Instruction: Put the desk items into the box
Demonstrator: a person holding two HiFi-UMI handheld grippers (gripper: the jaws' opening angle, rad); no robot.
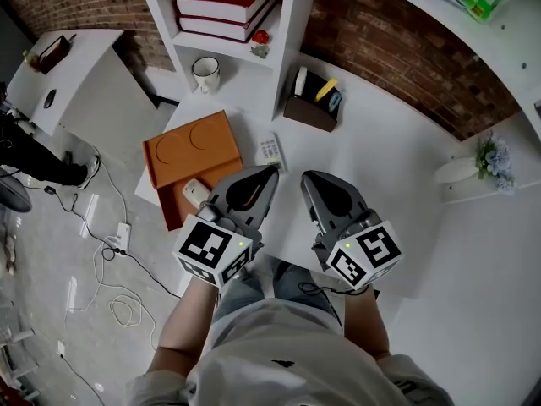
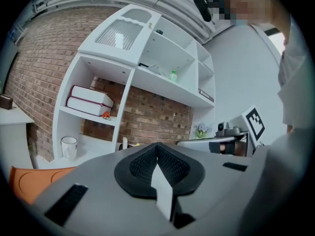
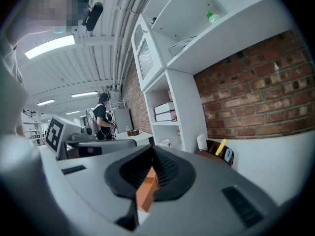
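Both units, my left claw (image 1: 270,171) and right claw (image 1: 307,177), are pressed together, empty; packing appears unstarted, as the white keypad (image 1: 270,150) lies on the surface (image 1: 380,167) beside the orange box (image 1: 190,159).

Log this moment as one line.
left gripper shut, empty | right gripper shut, empty | both over desk | orange box beside left gripper

Head overhead; gripper views toward shelf (image 2: 127,102)
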